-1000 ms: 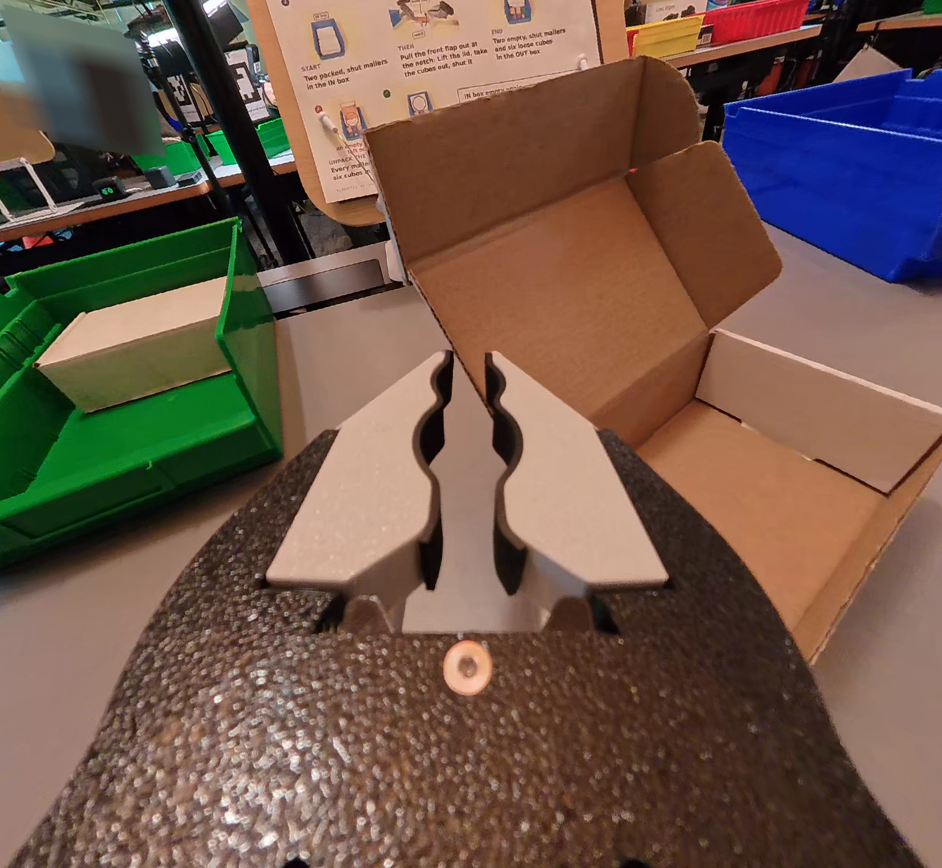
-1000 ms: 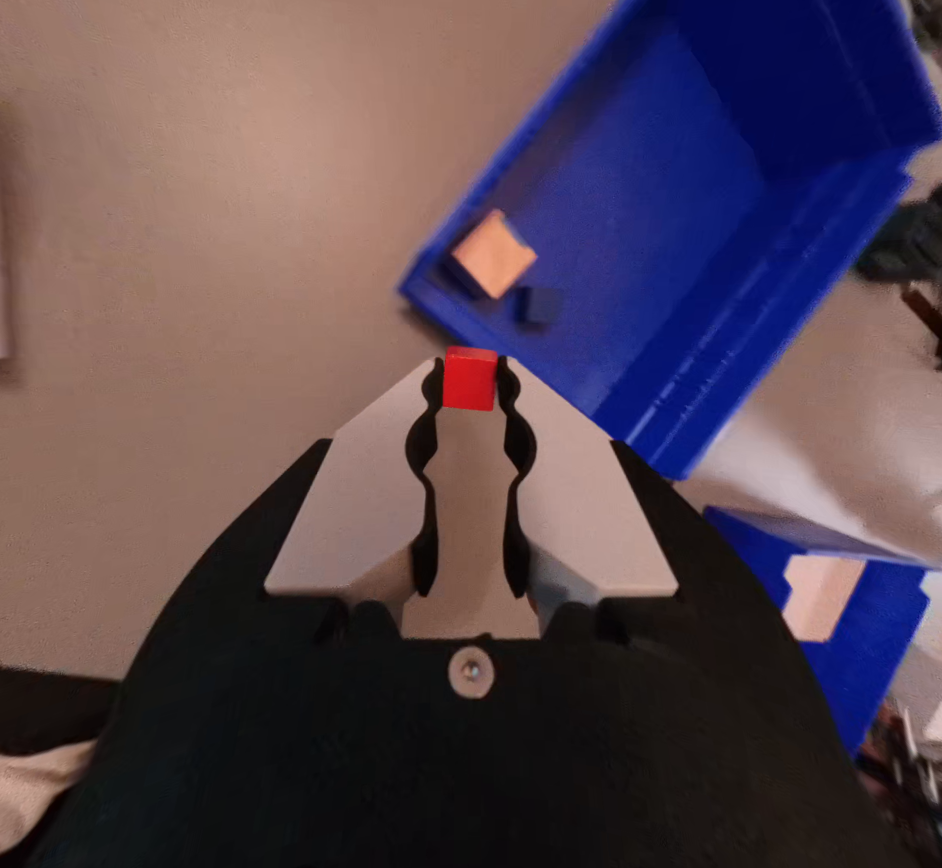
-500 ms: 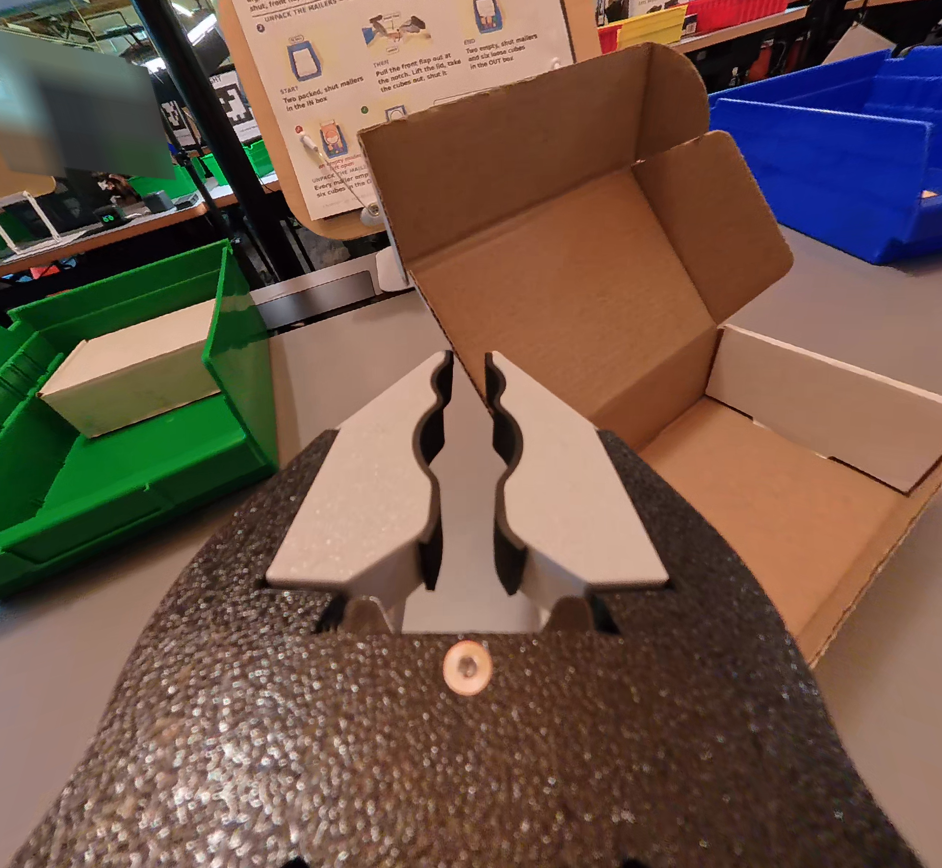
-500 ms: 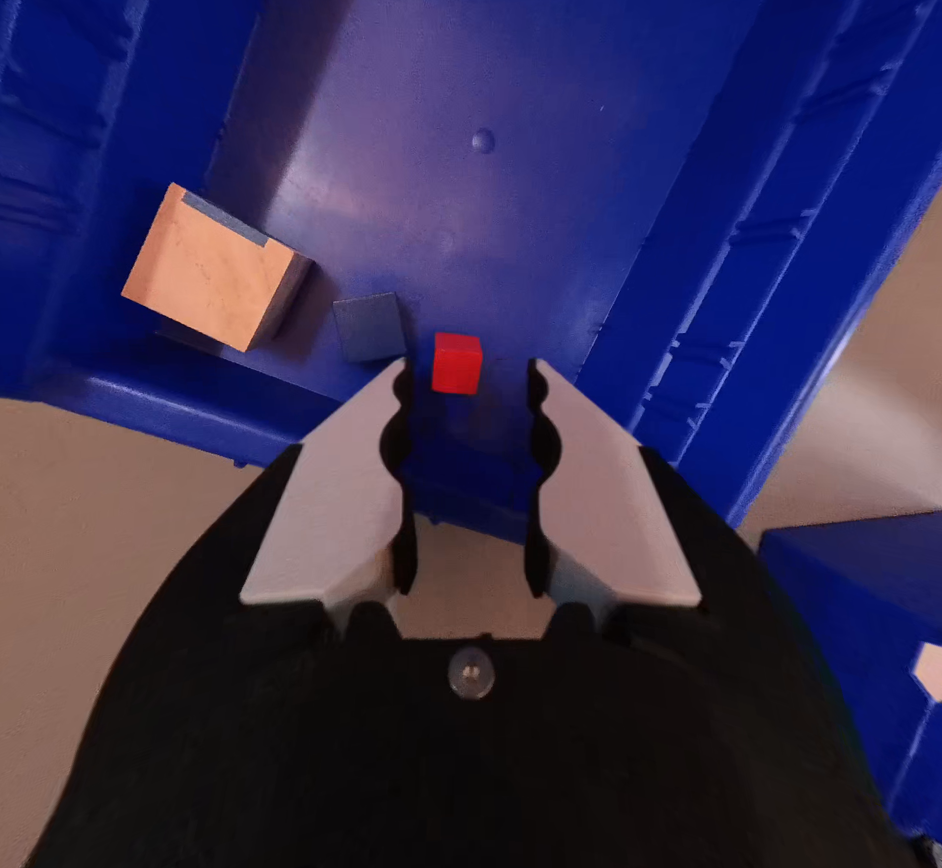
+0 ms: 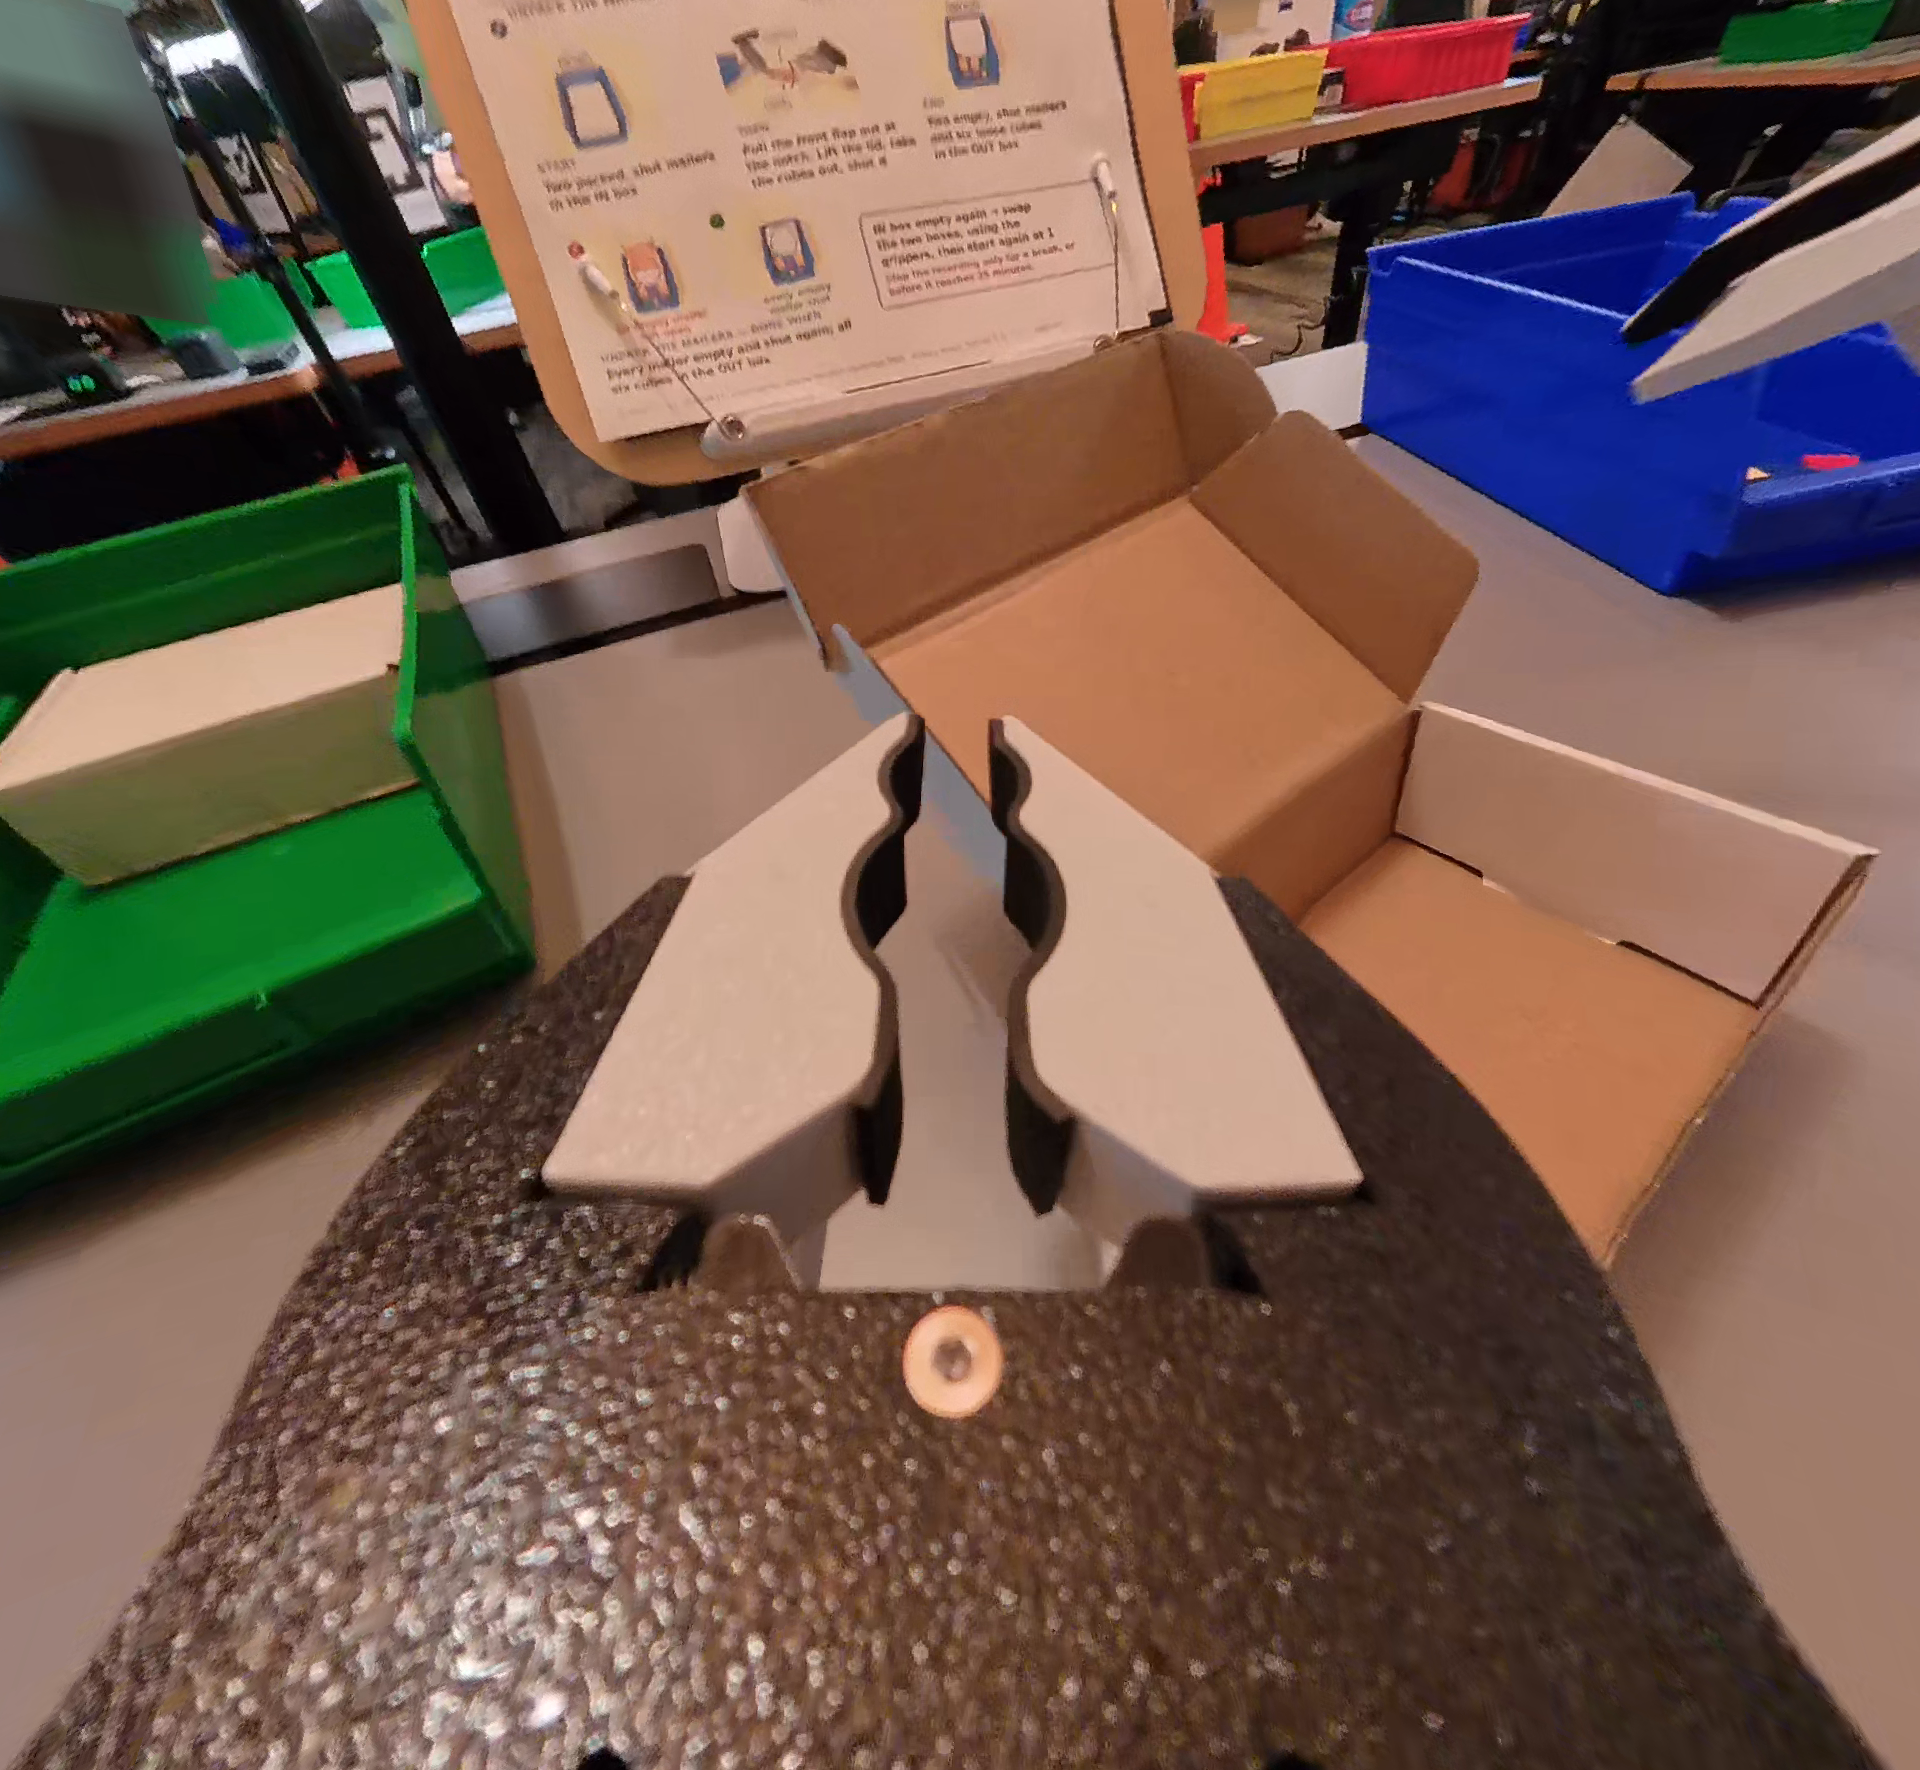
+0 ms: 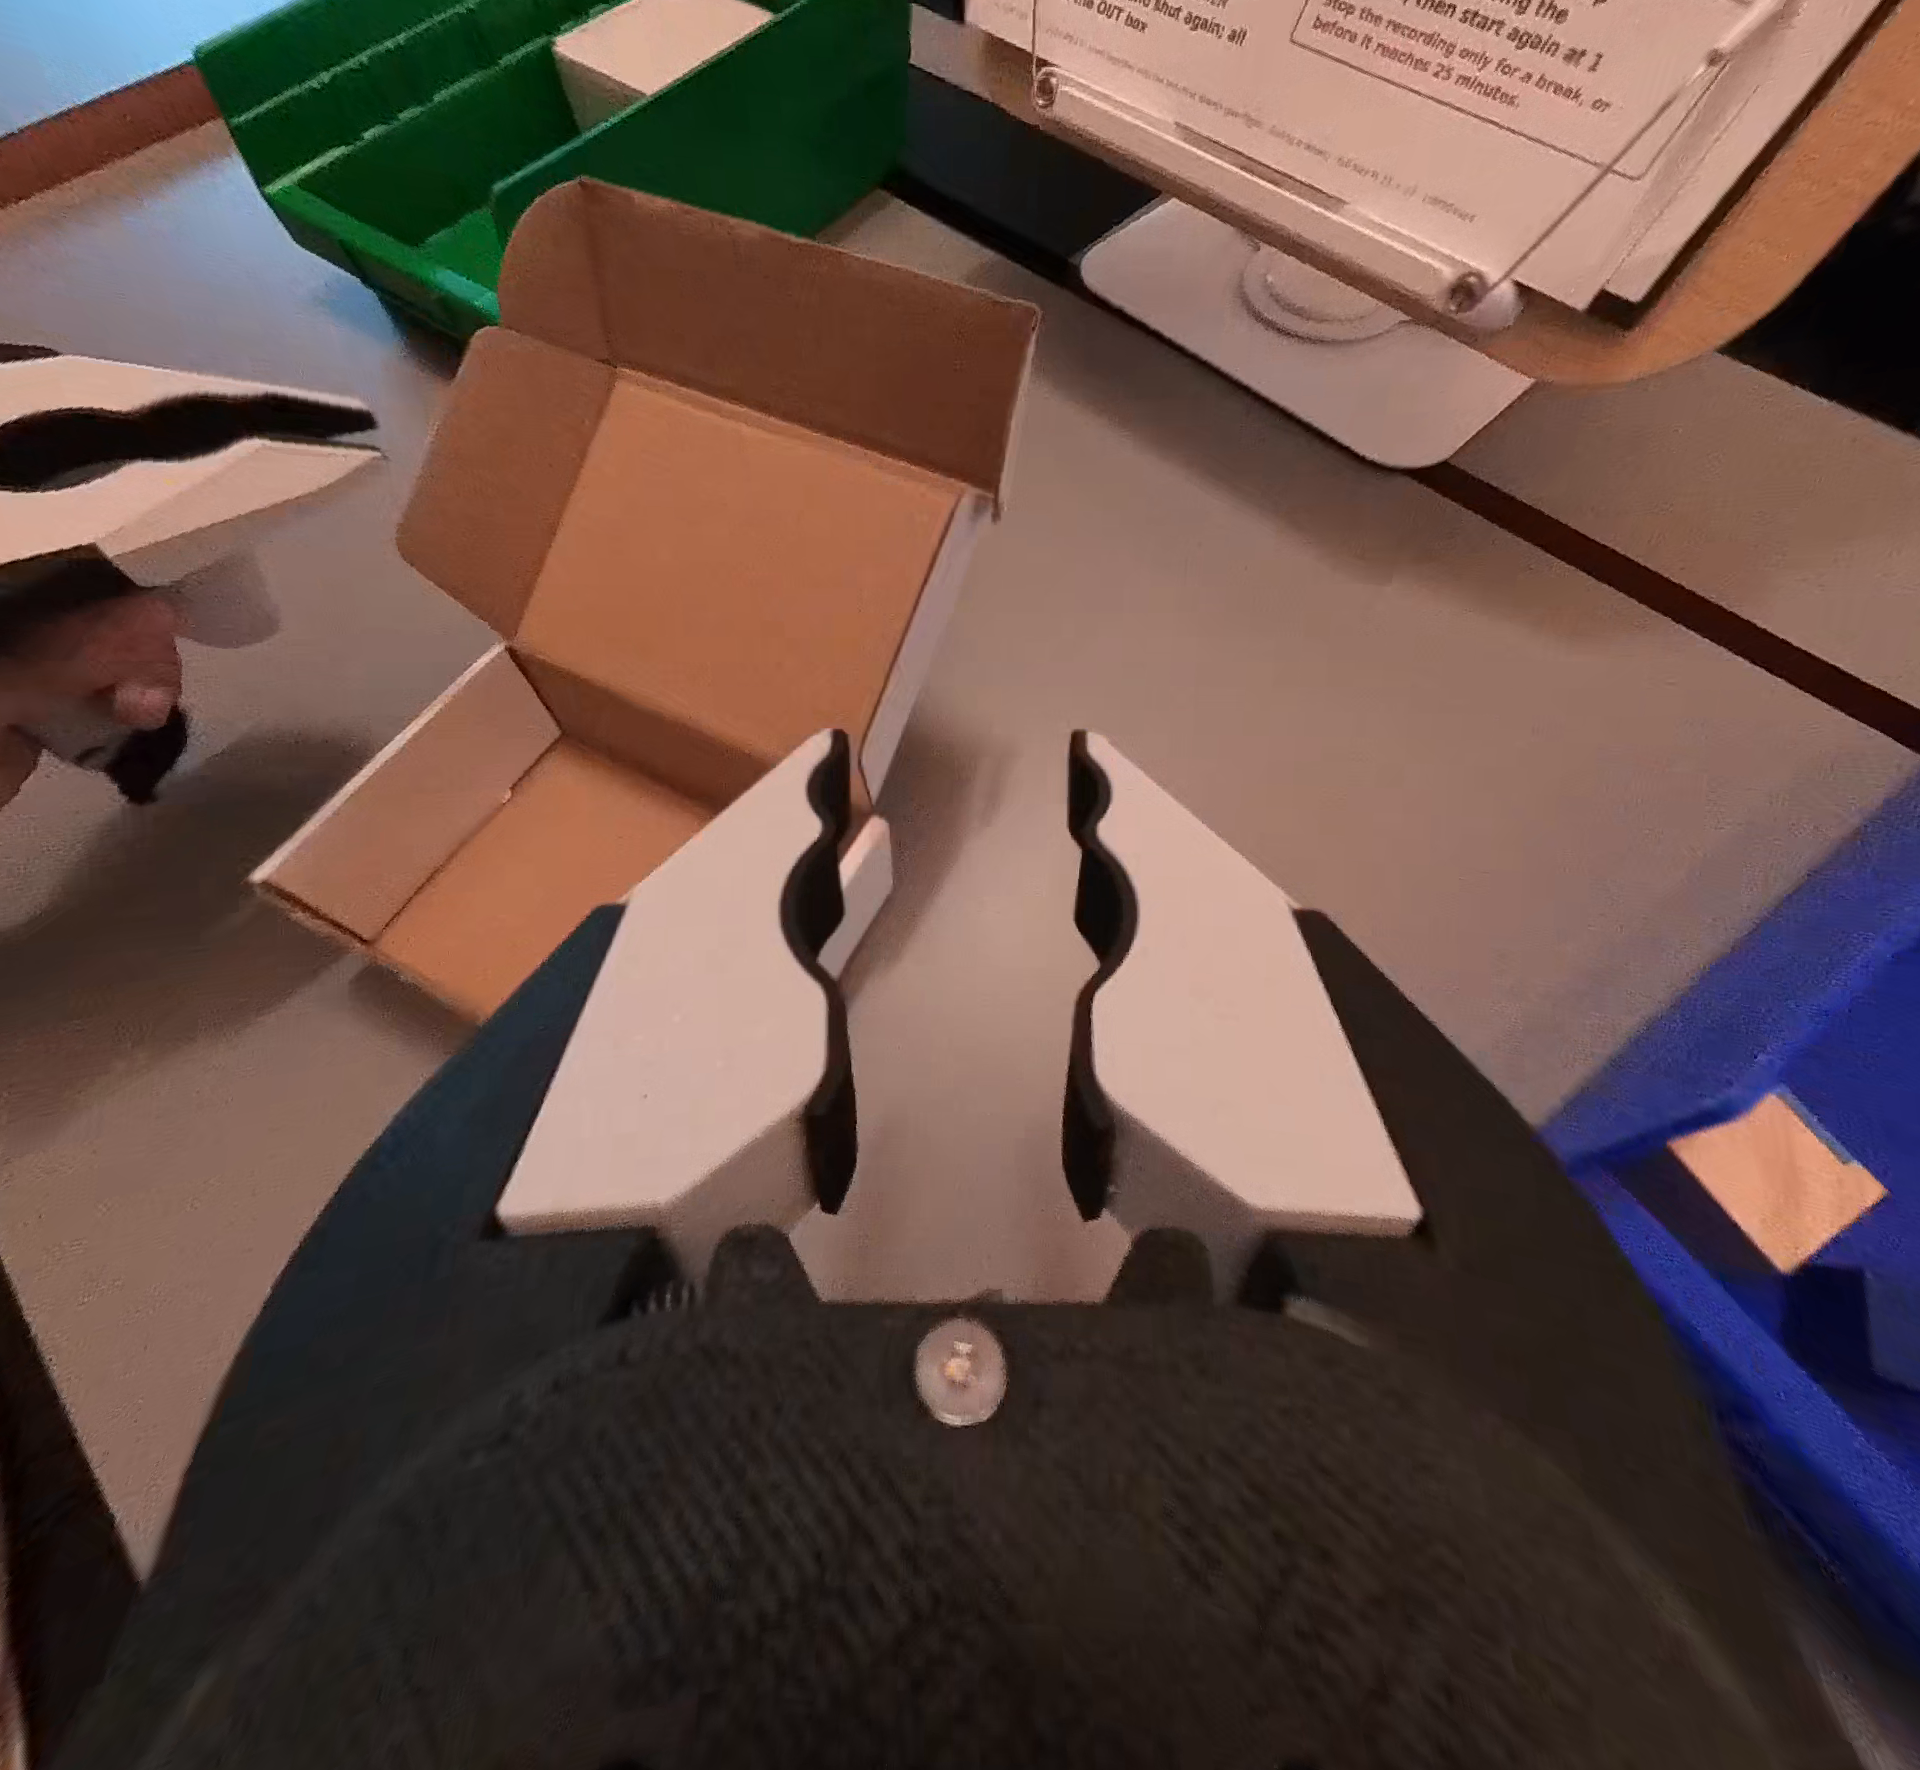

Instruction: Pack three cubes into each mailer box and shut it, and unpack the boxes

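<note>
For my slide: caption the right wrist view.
Open right gripper above the table beside an empty, open mailer box.

Both wrist views look down closely at the open mailer box [image 5: 1195, 681] [image 6: 727, 557] from opposite sides.

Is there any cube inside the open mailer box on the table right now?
No. In the right wrist view the open mailer box shows only bare cardboard floor, its lid standing up and nothing lying inside.

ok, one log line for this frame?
phase: unpack | mailer: open, empty | left hand-held gripper: empty, jaws narrow | right hand-held gripper: open, empty | red cube: blue bin
</note>
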